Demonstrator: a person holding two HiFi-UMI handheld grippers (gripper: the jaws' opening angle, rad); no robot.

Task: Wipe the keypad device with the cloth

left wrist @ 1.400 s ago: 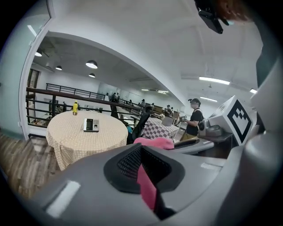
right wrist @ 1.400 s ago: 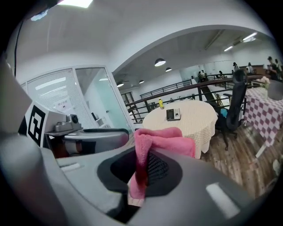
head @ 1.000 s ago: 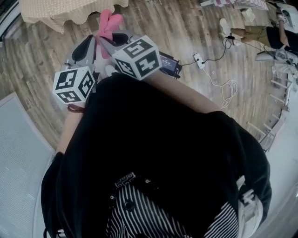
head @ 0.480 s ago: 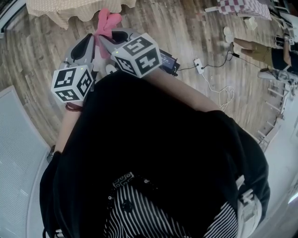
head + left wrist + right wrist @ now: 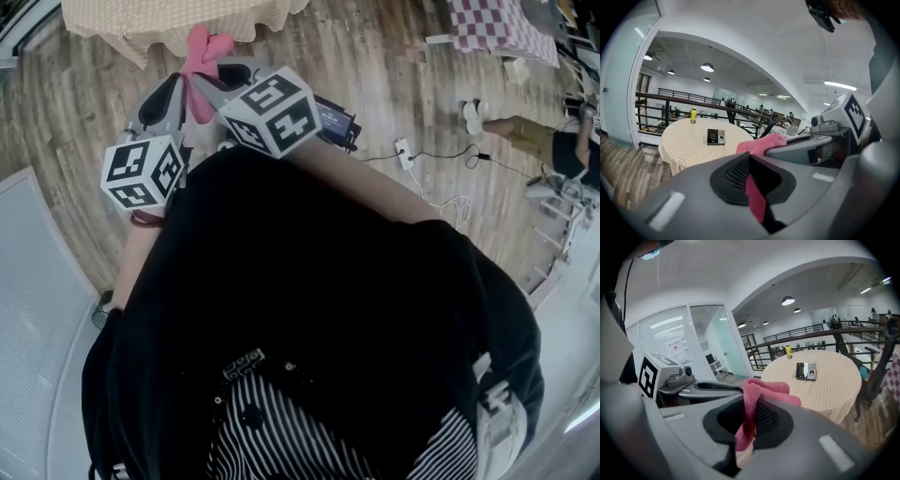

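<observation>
Table (image 5: 689,143): 1, round, beige dotted cover, ahead of both grippers.
Grippers: 2. The left gripper (image 5: 752,185) has jaws clenched on the cloth; right gripper (image 5: 747,420) same, clenched on it.
Cloth (image 5: 200,52): 1, pink, bunched betw. the 2 grippers, well apart from table.
Keypad device (image 5: 716,136): 1, flat on table top.
Bottle (image 5: 693,115): 1, yellow, upright nr table's far edge.

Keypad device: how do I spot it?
Find the round table with the beige dotted tablecloth. The keypad device lies flat near its middle: a dark rectangle with a screen and a grid of buttons, unlike the upright yellow bottle at the far edge.
</observation>
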